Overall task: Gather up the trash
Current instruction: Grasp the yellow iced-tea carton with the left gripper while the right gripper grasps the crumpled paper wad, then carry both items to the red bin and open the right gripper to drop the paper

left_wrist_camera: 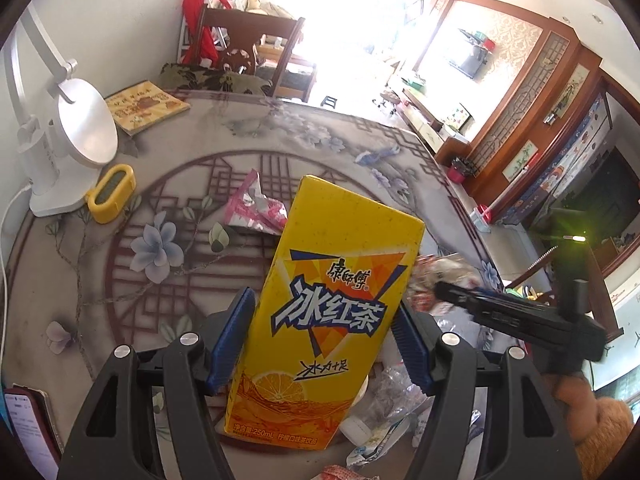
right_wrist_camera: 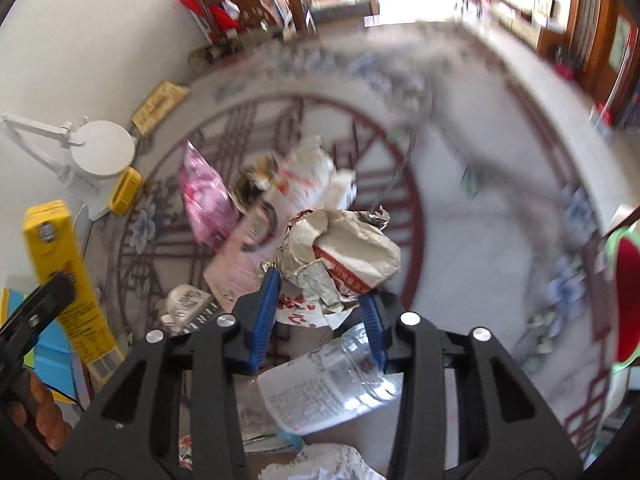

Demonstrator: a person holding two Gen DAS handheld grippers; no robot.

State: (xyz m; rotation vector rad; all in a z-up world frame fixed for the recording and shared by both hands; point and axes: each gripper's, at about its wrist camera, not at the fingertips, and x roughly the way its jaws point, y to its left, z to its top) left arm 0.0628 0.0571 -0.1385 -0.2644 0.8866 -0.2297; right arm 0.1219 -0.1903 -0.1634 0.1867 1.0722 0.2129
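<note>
Yellow tea carton (left_wrist_camera: 328,304) clamped between left jaws

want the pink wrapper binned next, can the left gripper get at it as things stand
Probably not yet. The left gripper is shut on the yellow tea carton, so its jaws are full. The pink wrapper itself lies uncovered on the table beyond the carton, so the way looks free once the carton is dropped.

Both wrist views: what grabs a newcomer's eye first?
The yellow iced tea carton, held upright between the left gripper pads, fills the left wrist view. In the right wrist view, the right gripper is shut on a crumpled paper wrapper above a litter pile, with a clear plastic bottle below it.
</note>
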